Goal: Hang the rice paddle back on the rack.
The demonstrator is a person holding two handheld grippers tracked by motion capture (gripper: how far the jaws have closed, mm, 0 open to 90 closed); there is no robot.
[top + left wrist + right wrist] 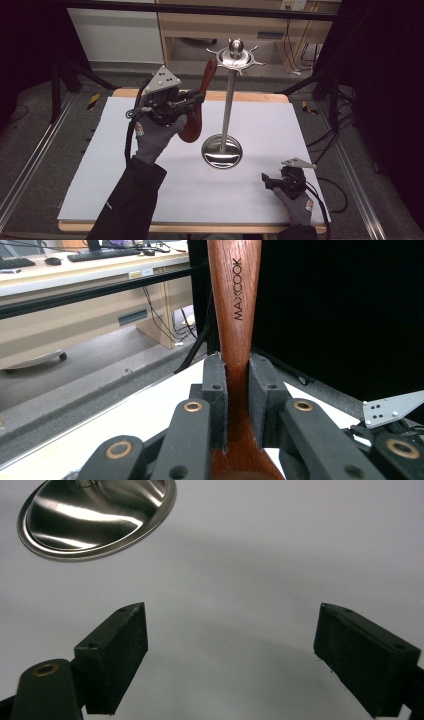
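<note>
Left tool [192, 100] pinches the wooden spoon [234, 315] aloft beside the steel stand [227, 100], apparently not yet hung, while right tool [232, 660] idles spread on the worktop [260, 115].

Steel stand [227, 100] sits mid-desk [150, 195], hooked crown up top; wooden utensil [197, 107] hangs tilted just left of the pole. Open white surface front-left and between stand base and right claw [268, 181].
</note>
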